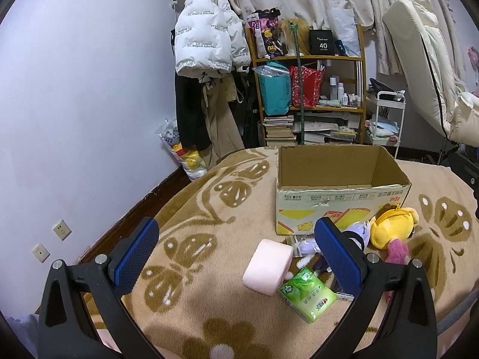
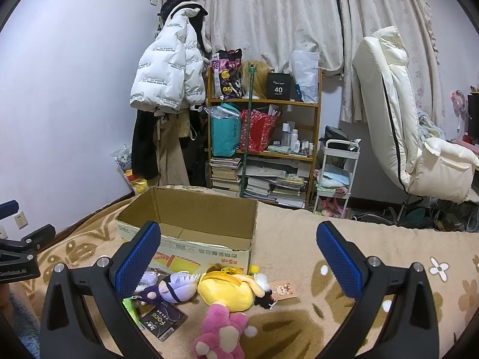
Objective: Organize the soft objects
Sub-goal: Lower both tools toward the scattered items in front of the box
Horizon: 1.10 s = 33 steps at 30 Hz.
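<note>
An open cardboard box (image 1: 341,191) stands on the bed blanket (image 1: 209,299), empty inside; it also shows in the right wrist view (image 2: 191,224). In front of it lie a pink foam block (image 1: 268,266), a green tissue pack (image 1: 308,293), a purple doll (image 2: 172,288), a yellow plush (image 2: 229,288), a pink plush (image 2: 221,336) and a black Face packet (image 2: 163,321). My left gripper (image 1: 236,254) is open and empty above the blanket, left of the pile. My right gripper (image 2: 239,257) is open and empty above the plush toys.
A wooden shelf (image 2: 263,146) with bags and books stands behind the bed. Coats (image 2: 167,104) hang on the wall. A white cart (image 2: 335,173) and a white recliner chair (image 2: 404,125) stand at the right. The left gripper's body (image 2: 18,254) shows at the right wrist view's left edge.
</note>
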Available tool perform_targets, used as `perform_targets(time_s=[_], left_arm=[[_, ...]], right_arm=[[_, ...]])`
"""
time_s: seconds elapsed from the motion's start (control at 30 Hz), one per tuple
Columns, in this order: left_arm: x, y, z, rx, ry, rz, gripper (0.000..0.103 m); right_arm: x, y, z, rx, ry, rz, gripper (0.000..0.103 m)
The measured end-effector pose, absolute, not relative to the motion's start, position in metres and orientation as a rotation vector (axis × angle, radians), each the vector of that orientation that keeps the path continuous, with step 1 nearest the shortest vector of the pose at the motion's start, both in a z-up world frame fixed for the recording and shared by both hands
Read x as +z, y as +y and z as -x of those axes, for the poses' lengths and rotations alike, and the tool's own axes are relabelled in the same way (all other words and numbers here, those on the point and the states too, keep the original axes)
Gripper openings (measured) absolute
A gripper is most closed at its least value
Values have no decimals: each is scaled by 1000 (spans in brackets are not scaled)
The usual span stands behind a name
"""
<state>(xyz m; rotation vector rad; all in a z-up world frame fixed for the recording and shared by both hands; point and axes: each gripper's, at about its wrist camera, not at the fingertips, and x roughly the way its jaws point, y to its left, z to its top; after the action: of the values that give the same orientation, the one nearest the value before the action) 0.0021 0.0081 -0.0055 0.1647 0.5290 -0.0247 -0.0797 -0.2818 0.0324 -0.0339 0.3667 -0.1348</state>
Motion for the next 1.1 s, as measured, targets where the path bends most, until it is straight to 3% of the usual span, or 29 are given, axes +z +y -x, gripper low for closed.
perform_targets(time_s=[0.67, 1.1], left_arm=[[-27, -20, -45, -108, 721, -219, 103], [-66, -34, -86, -179, 974, -140, 103]], right_arm=[[15, -291, 56, -126, 626, -43, 103], [-7, -306, 29, -127, 788, -111, 103]])
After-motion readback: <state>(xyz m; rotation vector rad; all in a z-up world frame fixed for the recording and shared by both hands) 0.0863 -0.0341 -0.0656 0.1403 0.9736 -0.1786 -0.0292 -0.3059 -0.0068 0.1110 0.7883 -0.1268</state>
